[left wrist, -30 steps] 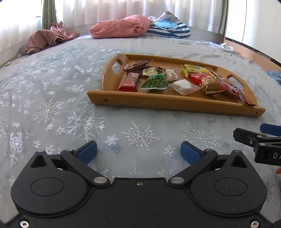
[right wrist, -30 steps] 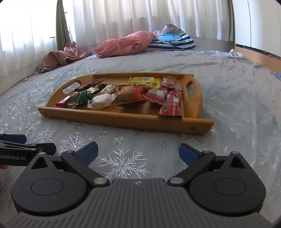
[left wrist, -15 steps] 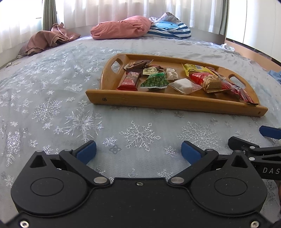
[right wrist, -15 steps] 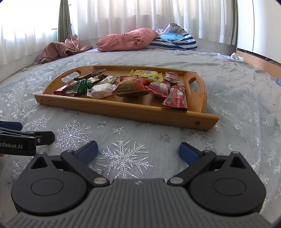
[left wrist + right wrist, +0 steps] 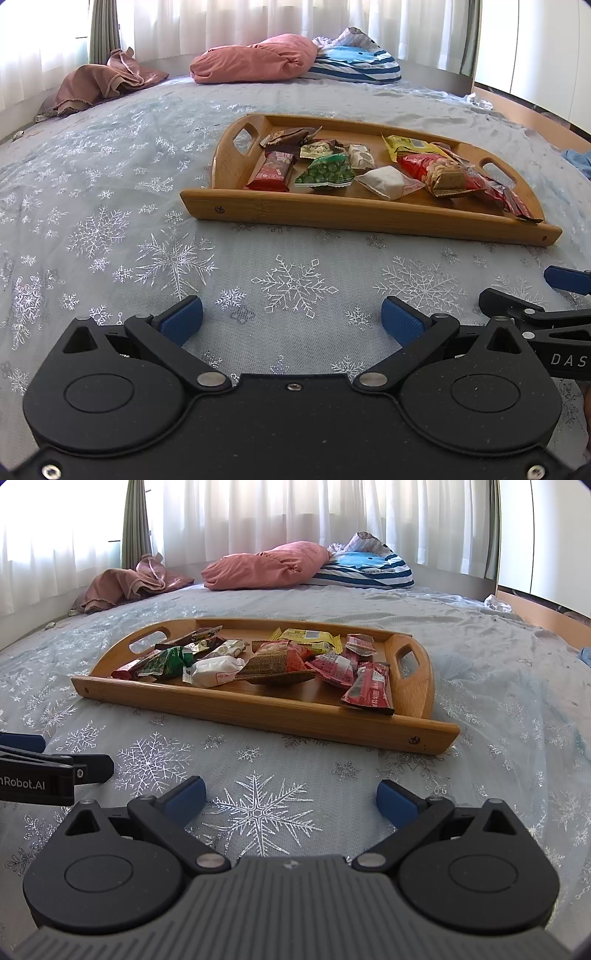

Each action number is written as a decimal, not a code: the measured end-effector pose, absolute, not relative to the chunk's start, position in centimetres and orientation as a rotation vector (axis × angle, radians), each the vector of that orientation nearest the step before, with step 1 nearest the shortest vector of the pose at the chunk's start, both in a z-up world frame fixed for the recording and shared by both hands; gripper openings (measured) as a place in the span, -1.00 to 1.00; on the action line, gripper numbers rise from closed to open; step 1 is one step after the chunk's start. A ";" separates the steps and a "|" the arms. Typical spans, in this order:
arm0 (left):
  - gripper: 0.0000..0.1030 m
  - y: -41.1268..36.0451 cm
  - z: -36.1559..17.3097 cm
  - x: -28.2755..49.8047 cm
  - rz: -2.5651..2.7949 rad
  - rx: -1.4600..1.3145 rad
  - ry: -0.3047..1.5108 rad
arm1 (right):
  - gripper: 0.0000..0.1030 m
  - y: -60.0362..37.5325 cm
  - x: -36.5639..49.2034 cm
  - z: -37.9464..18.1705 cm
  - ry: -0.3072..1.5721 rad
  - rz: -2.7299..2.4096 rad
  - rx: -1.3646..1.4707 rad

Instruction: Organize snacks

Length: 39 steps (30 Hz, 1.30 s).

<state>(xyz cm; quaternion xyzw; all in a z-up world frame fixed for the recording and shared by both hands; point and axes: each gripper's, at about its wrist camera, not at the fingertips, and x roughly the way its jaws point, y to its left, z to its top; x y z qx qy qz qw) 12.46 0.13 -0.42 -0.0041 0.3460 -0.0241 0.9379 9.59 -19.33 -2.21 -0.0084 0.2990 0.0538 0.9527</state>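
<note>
Lying loosely heaped in the wooden tray (image 5: 258,709) on the snowflake bedspread (image 5: 110,229), the snack packets (image 5: 277,661) all sit inside its rim, none on the cloth; that fits either a gathering just finished or a sorting yet to come. Both the left gripper (image 5: 291,319) and right gripper (image 5: 290,797) hover low, side by side short of the tray, jaws spread wide and holding nothing.

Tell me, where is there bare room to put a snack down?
Free: the bedspread between both open grippers and the wooden tray; also the tray's floor along its near rim. Crowded: the tray's middle, where the snack packets overlap.
</note>
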 end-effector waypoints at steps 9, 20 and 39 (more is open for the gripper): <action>1.00 0.4 -0.5 12.3 -0.053 -0.015 0.700 | 1.00 -19.4 9.6 -2.2 0.607 0.110 -0.013; 1.00 0.3 -0.5 12.3 -0.053 -0.009 0.700 | 1.00 -19.4 9.6 -2.2 0.607 0.110 -0.012; 1.00 0.3 -0.6 12.3 -0.052 -0.007 0.699 | 1.00 -19.4 9.6 -2.2 0.607 0.110 -0.012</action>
